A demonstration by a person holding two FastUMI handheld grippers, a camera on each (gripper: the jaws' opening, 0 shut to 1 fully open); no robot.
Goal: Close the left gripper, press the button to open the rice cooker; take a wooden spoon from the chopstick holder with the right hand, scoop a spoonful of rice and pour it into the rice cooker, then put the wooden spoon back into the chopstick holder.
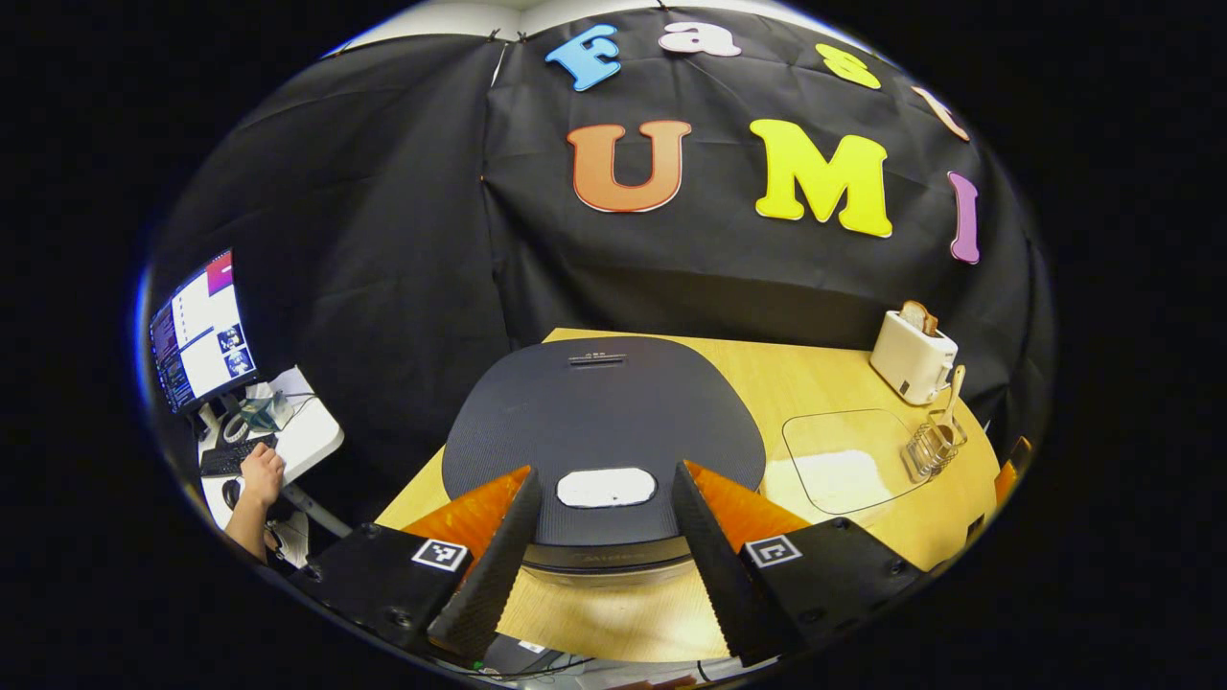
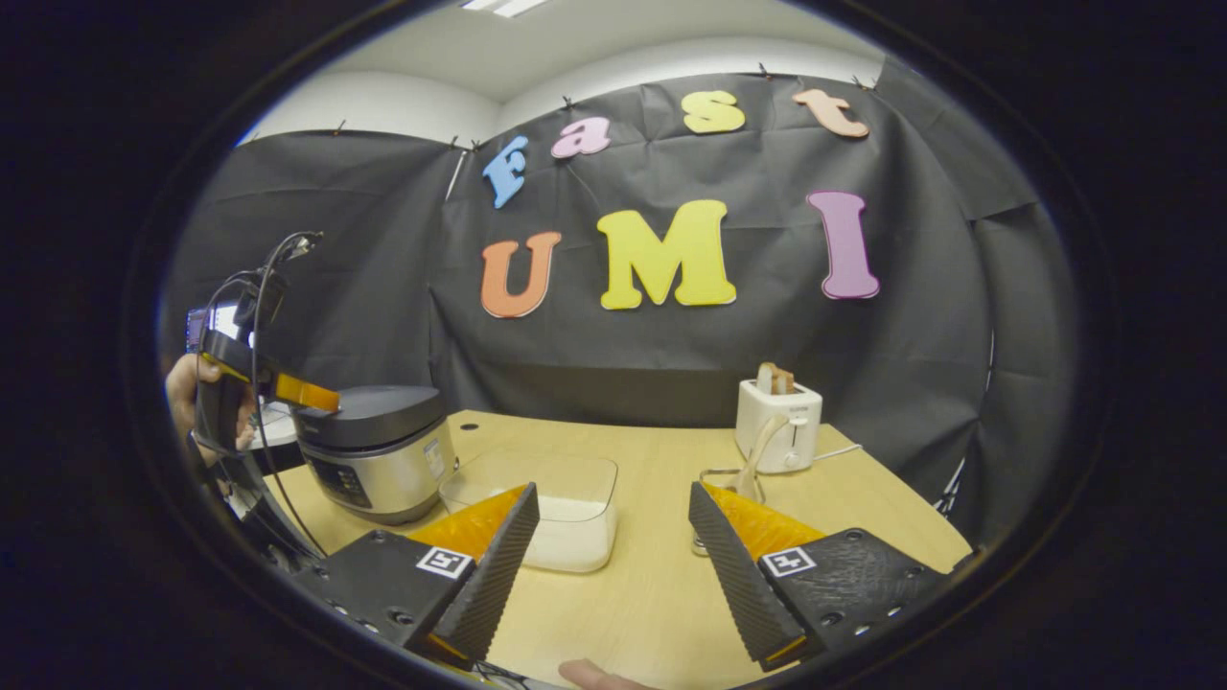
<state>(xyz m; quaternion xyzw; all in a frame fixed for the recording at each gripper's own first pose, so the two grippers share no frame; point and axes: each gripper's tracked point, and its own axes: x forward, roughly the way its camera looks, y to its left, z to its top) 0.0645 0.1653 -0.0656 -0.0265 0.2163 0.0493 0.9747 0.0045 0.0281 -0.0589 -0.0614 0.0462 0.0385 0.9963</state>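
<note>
Left tongs (image 1: 599, 537) sit wide open, holding nothing, poised just above the front edge of the rice cooker (image 1: 604, 422) with the pale oval button (image 1: 606, 487) framed right between the two fingers. Step in hand looks like the first one — close, then press. To do it well I'd shut the fingers fully before descending, so one solid tip meets the button; open as they are, they'd straddle it and land on the lid. Push straight down on the button's middle; the lid is domed and finely ribbed, so an off-centre tip could skid. Lid is dark and matte, body below is brushed metal with a dark front panel. Right tongs (image 2: 613, 546) also wide open and empty, hovering over the light wood bench (image 2: 671, 594). Just past them sits the clear, round-cornered plastic rice container (image 2: 546, 513) with white rice in the bottom. Beyond it, the wire chopstick holder (image 2: 721, 484) has the wooden spoon (image 2: 757, 450) standing in it, handle up — smooth, pale, slim. Behind that stands a glossy cream toaster (image 2: 778, 422) with toast poking out.
</note>
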